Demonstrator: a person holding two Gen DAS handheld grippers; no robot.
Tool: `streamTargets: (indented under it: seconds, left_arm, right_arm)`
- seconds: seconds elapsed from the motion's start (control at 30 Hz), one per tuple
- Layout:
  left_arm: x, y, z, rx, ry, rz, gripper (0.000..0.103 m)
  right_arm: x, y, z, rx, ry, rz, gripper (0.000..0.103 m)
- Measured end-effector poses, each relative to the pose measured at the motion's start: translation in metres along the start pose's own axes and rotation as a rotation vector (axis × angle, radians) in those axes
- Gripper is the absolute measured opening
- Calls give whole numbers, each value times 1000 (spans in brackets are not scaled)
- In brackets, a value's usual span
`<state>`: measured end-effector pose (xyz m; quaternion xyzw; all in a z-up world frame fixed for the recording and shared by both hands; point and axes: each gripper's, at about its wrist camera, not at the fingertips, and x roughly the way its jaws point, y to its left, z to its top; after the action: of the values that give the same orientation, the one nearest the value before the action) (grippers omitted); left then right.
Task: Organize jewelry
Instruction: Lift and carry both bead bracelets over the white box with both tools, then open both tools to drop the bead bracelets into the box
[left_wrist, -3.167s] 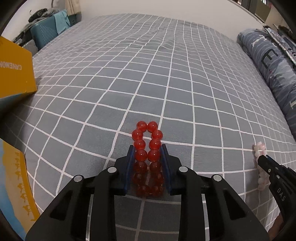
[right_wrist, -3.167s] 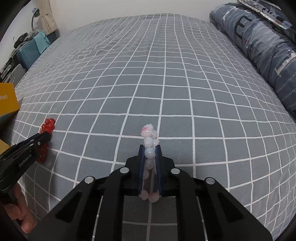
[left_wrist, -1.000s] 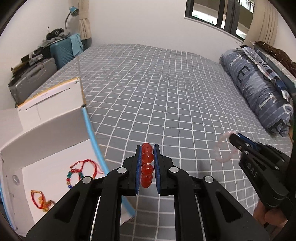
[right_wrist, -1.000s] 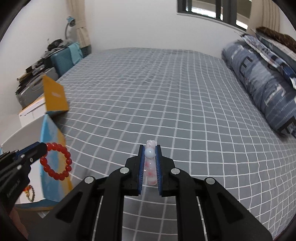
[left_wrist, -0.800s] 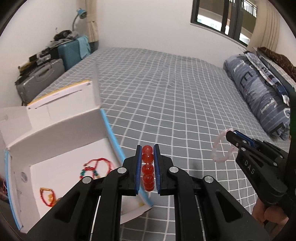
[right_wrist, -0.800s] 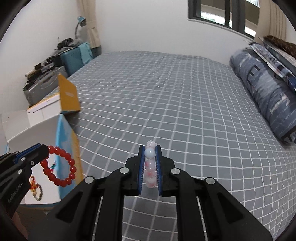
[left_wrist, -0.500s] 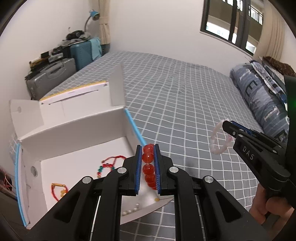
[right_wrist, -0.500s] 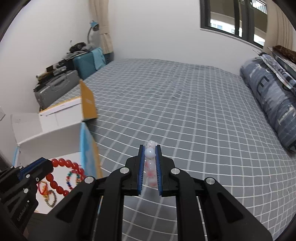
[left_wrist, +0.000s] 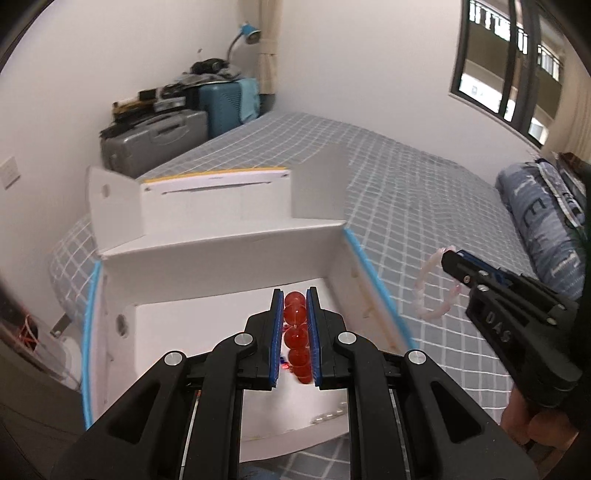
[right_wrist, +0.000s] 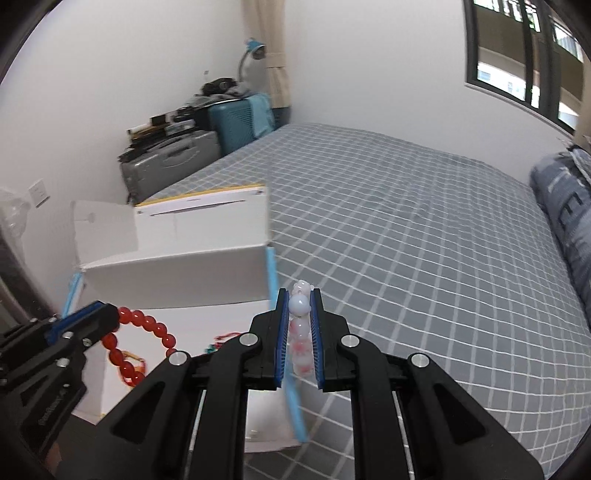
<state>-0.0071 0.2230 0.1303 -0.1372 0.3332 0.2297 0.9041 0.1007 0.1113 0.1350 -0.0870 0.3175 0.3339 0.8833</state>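
My left gripper (left_wrist: 294, 295) is shut on a red bead bracelet (left_wrist: 296, 334) and holds it over the open white box (left_wrist: 221, 266). From the right wrist view the bracelet (right_wrist: 142, 338) hangs from the left gripper (right_wrist: 107, 314) above the box's inside (right_wrist: 207, 321). My right gripper (right_wrist: 298, 293) is shut on a pale pink bead bracelet (right_wrist: 300, 332), above the box's blue-edged right wall (right_wrist: 275, 280). In the left wrist view the pink bracelet (left_wrist: 436, 286) dangles from the right gripper (left_wrist: 448, 256) over the bed, right of the box.
The box sits at the left edge of a bed with a grey checked cover (right_wrist: 424, 221). Other jewelry lies on the box floor (right_wrist: 218, 341). Suitcases (left_wrist: 155, 136) stand by the wall. A blue pillow (left_wrist: 535, 206) lies at the right.
Both grippers have lifted from the bed and swung left toward the box. The left gripper with the red bracelet is now over the box's inside; the right follows to its right wall.
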Motion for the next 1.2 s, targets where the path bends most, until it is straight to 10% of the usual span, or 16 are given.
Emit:
streamTargets:
  seconds: [0.3, 0.9, 1.0, 1.07, 1.2]
  left_arm:
    - [19, 65, -18, -83, 56, 104, 12]
    - [59, 101, -34, -126, 172, 161, 6]
    - [58, 104, -35, -129, 178, 174, 13]
    - [54, 103, -36, -121, 172, 186, 46]
    - [37, 100, -39, -115, 141, 197, 65]
  right_arm:
    - [34, 62, -11, -111, 68, 111, 11]
    - [102, 74, -39, -152, 223, 66, 16]
    - [100, 72, -38, -142, 216, 66, 40]
    - [93, 70, -37, -132, 200, 71, 52]
    - [69, 64, -35, -128, 165, 92, 74]
